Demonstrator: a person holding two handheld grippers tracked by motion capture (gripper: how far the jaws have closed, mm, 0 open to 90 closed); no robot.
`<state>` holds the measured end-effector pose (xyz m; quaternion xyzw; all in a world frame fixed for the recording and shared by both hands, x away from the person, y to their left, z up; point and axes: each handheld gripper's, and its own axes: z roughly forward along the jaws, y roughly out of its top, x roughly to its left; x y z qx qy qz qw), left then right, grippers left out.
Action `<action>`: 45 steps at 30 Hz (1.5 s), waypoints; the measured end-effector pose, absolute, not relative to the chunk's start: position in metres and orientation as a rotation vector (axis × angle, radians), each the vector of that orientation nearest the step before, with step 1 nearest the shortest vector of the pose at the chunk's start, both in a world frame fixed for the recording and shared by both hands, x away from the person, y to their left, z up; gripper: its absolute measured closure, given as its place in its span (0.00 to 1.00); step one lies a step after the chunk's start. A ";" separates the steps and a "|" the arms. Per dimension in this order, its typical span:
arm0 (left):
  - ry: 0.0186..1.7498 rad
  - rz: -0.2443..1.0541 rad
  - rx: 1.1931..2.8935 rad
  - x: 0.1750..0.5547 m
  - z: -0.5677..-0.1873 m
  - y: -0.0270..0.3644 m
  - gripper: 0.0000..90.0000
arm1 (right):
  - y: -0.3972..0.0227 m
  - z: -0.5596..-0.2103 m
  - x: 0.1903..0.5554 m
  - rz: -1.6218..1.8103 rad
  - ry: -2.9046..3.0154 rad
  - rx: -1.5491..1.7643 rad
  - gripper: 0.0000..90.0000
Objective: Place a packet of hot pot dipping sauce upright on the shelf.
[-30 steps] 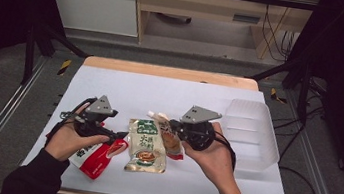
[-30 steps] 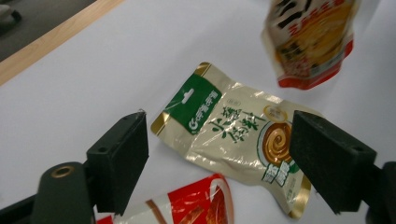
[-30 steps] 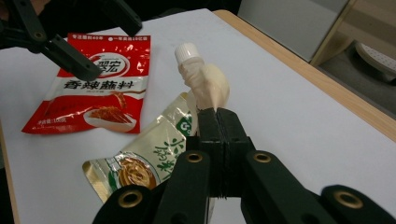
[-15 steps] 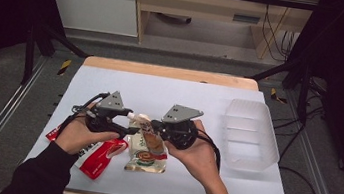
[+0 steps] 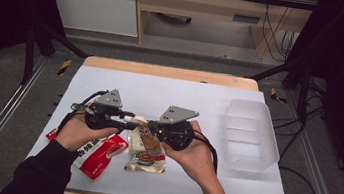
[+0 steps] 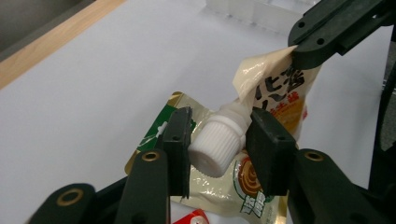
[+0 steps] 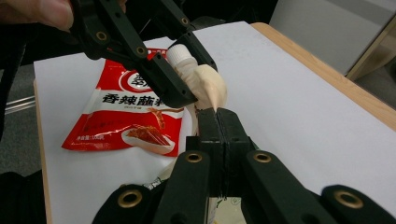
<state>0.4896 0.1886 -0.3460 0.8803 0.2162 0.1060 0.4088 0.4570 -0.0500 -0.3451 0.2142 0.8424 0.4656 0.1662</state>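
A cream spout pouch (image 6: 275,93) hangs above the table between my two grippers. My right gripper (image 7: 217,116) is shut on the pouch's (image 7: 208,88) upper edge and reaches in from the right (image 5: 148,124). The pouch's white ribbed cap (image 6: 217,144) points at my left gripper (image 6: 217,140). Its jaws have just been closing, and both pads now touch the cap's sides. In the right gripper view the left gripper (image 7: 187,60) stands around the cap (image 7: 180,53). From above, the left gripper (image 5: 131,120) meets the right one nose to nose.
Under the grippers a green-and-cream sauce packet (image 5: 147,157) lies flat on the white table sheet (image 5: 199,100). A red snack packet (image 5: 99,155) lies to its left near the front edge. A clear plastic tub (image 5: 250,137) stands at the right.
The right hand has carried the pouch leftward to the left gripper. The left jaws have narrowed from wide open to the cap's width.
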 end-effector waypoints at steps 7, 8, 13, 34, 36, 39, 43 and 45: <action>0.521 0.258 2.239 0.487 -0.340 0.183 0.79 | -0.056 -0.348 0.459 1.318 2.384 0.640 1.00; 0.499 0.267 2.258 0.487 -0.336 0.179 0.79 | -0.059 -0.347 0.459 1.317 2.376 0.658 1.00; 0.469 0.268 2.293 0.487 -0.329 0.173 0.80 | -0.063 -0.347 0.459 1.311 2.377 0.667 1.00; 0.379 0.273 2.395 0.486 -0.307 0.151 0.82 | -0.074 -0.337 0.466 1.175 2.480 0.603 0.95; 0.379 0.276 2.393 0.486 -0.307 0.151 0.82 | -0.073 -0.335 0.466 1.153 2.490 0.589 0.94; 0.377 0.281 2.397 0.486 -0.307 0.152 0.82 | -0.072 -0.333 0.467 1.132 2.495 0.575 0.90; 0.375 0.279 2.398 0.488 -0.307 0.155 0.82 | -0.069 -0.328 0.470 1.018 2.526 0.503 0.68; 0.372 0.283 2.395 0.489 -0.307 0.156 0.82 | -0.067 -0.328 0.471 0.999 2.533 0.494 0.62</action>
